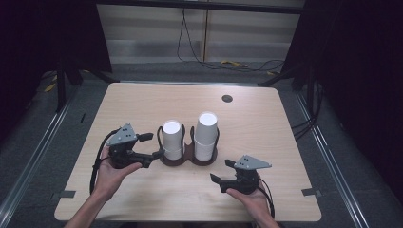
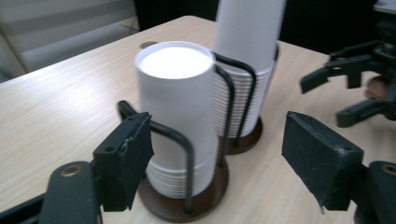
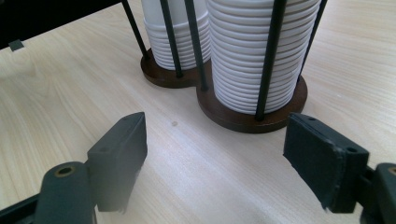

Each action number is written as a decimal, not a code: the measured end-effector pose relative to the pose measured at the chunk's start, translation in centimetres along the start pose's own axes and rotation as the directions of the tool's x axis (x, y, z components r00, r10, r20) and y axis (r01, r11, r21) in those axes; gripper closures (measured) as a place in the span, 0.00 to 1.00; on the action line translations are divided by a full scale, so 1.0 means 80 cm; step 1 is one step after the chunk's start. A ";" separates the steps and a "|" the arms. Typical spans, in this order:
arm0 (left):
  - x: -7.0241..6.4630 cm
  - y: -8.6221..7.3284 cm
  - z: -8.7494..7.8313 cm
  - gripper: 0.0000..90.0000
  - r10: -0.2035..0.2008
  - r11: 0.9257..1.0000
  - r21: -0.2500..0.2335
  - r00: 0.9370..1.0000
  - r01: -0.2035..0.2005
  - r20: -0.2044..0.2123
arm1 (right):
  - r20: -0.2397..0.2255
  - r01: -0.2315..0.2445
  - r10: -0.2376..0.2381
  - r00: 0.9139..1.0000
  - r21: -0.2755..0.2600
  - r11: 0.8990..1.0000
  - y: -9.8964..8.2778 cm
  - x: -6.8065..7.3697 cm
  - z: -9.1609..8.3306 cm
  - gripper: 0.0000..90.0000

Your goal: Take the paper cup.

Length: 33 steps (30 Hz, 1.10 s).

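Centrally, a dark wooden cup holder (image 1: 189, 160) with two round bases and black wire uprights stands on the table (image 1: 142, 199). Each side carries a stack of upside-down white paper cups. The left stack (image 1: 172, 140) is the shorter; the right stack (image 1: 206, 135) rises higher, at 3 o'clock of it and just beside it.

Left gripper (image 1: 151, 145): at 9 o'clock of the left stack, held in the left hand (image 1: 111, 173). Its jaws stand apart on either side of that stack. In the left gripper view one pad (image 2: 126, 158) sits near a wire upright low on the stack (image 2: 177, 112), and the other pad (image 2: 320, 158) is clear of the cups; no pad presses on anything.

Right gripper (image 1: 219, 171): at 5 o'clock of the holder, apart from it, in the right hand (image 1: 252, 197). Its jaws stand apart with bare table between them, and the right stack (image 3: 254, 56) lies ahead.

Progress, as judged: work appears to be at its start. Both stacks sit whole in the holder, and no cup lies loose on the table. The left gripper is lined up to take the top cup of the shorter stack; gripping, lifting and setting it down all remain.
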<state>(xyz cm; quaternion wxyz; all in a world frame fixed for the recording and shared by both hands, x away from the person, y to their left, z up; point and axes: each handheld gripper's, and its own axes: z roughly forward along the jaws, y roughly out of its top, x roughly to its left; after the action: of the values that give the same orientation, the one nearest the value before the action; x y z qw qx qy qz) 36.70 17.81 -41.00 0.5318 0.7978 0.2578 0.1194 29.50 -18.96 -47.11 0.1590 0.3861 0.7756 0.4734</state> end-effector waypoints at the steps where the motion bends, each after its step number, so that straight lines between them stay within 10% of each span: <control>1: 0.003 0.002 0.001 0.21 -0.007 1.000 0.006 1.000 0.006 0.020 | -0.002 -0.002 0.002 1.000 0.002 1.000 0.000 0.000 0.000 0.24; 14: 0.025 0.025 0.008 0.21 -0.029 1.000 0.005 0.997 0.029 0.068 | -0.015 -0.020 0.020 1.000 0.018 1.000 -0.001 0.000 0.001 0.25; 33: 0.029 0.067 0.035 0.27 0.068 0.989 0.133 0.998 -0.069 0.010 | -0.030 -0.017 0.018 0.999 0.041 0.999 -0.001 0.002 0.002 0.26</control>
<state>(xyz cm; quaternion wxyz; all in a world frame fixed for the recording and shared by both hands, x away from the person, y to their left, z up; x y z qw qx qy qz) 41.44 15.26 -37.46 0.4736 0.8402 0.2361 0.1181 29.45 -18.78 -47.27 0.1350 0.3888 0.7841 0.4645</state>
